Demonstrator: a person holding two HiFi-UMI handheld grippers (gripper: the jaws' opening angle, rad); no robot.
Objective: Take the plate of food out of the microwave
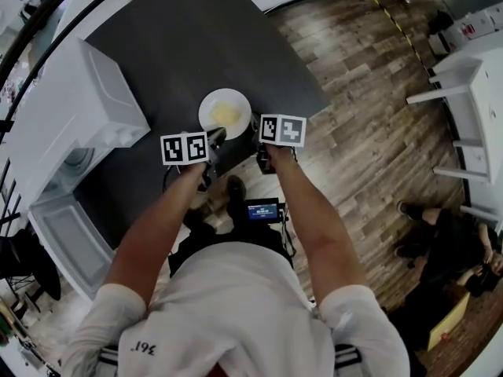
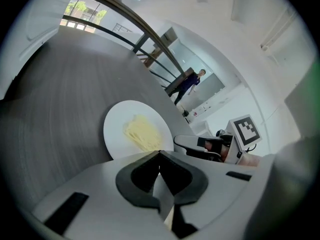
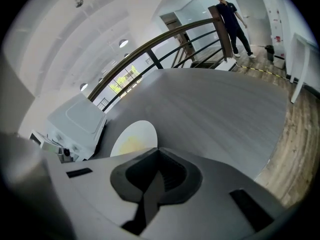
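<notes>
Head cam's up high, looking steeply down over the person's arms [image 1: 302, 210] at the dark counter [image 1: 196, 45], plate [image 1: 206, 115] about mid-frame. The left claw [image 2: 160, 154] cam sits low and close, facing across the counter with the plate centre-left. The right claw [image 3: 159, 153] cam faces along the counter too, microwave [image 3: 75, 121] at left. All three share the plate and counter.

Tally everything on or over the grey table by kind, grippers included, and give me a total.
microwave: 1
plate: 1
food: 1 yellow heap, on the plate
grippers: 2, the left gripper and the right gripper
Total: 5
</notes>
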